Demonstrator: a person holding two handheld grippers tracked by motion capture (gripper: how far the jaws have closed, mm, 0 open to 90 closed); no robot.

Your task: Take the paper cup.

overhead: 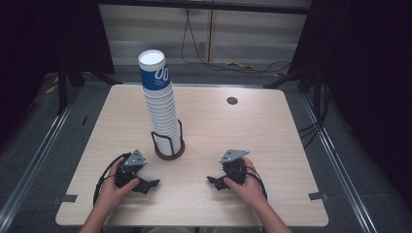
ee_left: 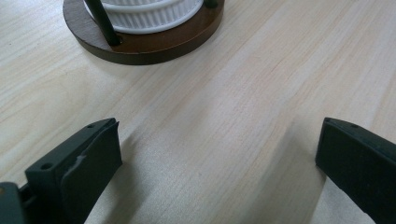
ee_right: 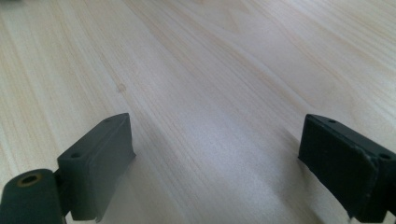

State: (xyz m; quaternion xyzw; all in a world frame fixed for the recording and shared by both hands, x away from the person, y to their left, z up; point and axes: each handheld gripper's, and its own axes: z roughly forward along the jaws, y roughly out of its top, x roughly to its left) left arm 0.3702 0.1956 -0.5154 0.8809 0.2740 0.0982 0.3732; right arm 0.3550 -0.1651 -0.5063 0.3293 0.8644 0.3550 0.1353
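Observation:
A tall stack of white paper cups, the top one with a blue band, stands in a black wire holder on a round brown base near the table's middle. That base fills the top of the left gripper view, with the lowest cup above it. My left gripper rests low on the table at the front left, jaws wide apart over bare wood. My right gripper lies at the front right, also open and holding nothing.
The light wooden table has a small dark grommet hole at the back right. Tape tabs mark the front corners. Cables lie on the floor behind the table. Dark curtains hang on both sides.

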